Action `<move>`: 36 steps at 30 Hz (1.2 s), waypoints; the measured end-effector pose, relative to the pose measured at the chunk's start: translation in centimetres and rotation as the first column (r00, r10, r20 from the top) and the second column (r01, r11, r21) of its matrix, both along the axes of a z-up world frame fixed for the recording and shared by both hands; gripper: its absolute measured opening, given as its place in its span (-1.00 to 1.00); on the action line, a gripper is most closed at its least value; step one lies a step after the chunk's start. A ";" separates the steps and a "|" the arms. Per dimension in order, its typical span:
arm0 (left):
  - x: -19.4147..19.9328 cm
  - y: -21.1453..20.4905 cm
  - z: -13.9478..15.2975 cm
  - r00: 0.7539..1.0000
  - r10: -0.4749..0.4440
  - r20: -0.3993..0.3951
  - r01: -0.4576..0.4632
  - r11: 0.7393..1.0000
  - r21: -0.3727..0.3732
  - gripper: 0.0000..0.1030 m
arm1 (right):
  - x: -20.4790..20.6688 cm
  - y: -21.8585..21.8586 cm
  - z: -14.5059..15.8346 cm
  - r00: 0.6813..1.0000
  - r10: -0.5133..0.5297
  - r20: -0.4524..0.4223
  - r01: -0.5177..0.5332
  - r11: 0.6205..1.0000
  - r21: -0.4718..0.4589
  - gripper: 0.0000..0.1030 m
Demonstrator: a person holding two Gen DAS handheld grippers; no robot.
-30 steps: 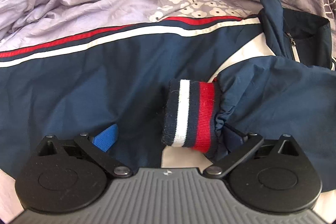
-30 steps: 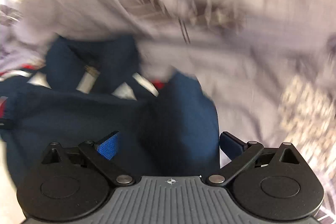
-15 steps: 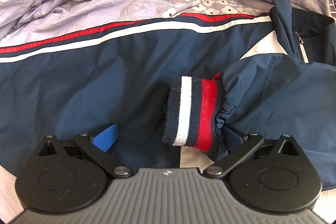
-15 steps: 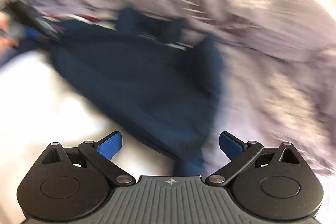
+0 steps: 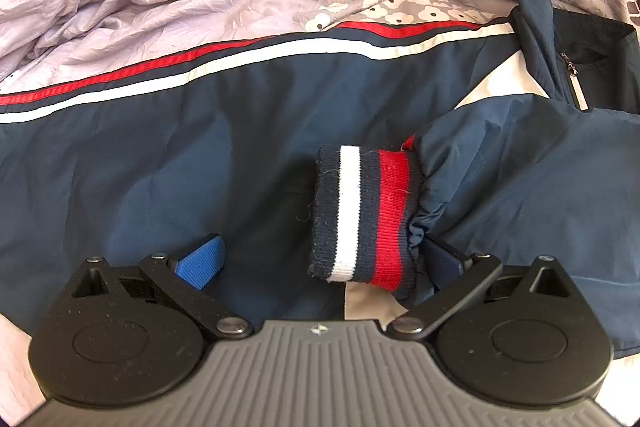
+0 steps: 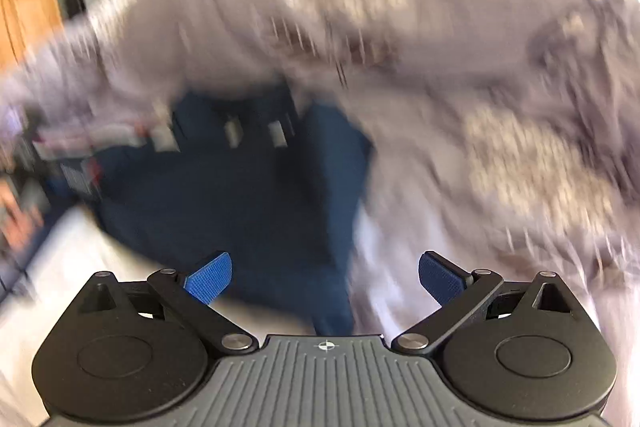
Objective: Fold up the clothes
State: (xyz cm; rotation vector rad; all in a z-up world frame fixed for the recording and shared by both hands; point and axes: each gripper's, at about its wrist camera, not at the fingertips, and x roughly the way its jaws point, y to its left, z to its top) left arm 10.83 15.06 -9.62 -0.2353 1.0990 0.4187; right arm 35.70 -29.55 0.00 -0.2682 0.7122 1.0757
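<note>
**Navy track jacket spread on the bed, both grippers released above it**

The navy track jacket [image 5: 168,163] lies flat across a crumpled lilac duvet [image 5: 168,3], its red and white stripe running along the far edge and the zipped collar [image 5: 576,75] off to the right. One sleeve [image 5: 520,179] is folded inward over the body, and its ribbed cuff [image 5: 364,215], banded navy, white and red, sits directly ahead of the left gripper [image 5: 324,259], close to the right-hand finger and partly covering it. The left gripper's jaws stand wide apart, grasping nothing; the blue pad of the left-hand finger [image 5: 202,259] rests just over the jacket's body.

The right wrist view is heavily blurred. There the right gripper [image 6: 324,279] is spread wide as well, with a dark blue part of the jacket [image 6: 248,203] lying ahead of and between its fingers; it appears to hold nothing, though the smear makes contact hard to judge. The duvet [image 6: 460,67] fills the rest of that view.
</note>
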 end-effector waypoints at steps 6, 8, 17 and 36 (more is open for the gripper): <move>-0.1 -0.5 -0.1 1.000 -0.014 0.002 0.014 1.000 0.025 1.00 | 2.5 8.2 -1.9 0.985 0.050 -0.165 -0.021 0.985 0.173 0.89; -0.1 -0.5 -0.1 1.000 -0.015 0.003 0.015 1.000 0.023 1.00 | 3.5 8.2 -2.5 0.989 -0.023 -0.145 0.045 0.988 0.151 0.86; -0.3 -0.6 -0.2 1.000 -0.022 0.014 0.022 0.999 0.024 1.00 | 7.7 8.3 -5.5 0.939 -0.341 -0.037 0.343 0.937 0.072 0.83; -0.2 -0.8 -0.1 1.000 -0.013 0.022 0.013 1.000 0.014 1.00 | -1.0 8.4 -5.3 0.997 0.064 0.044 -0.063 0.998 -0.029 0.93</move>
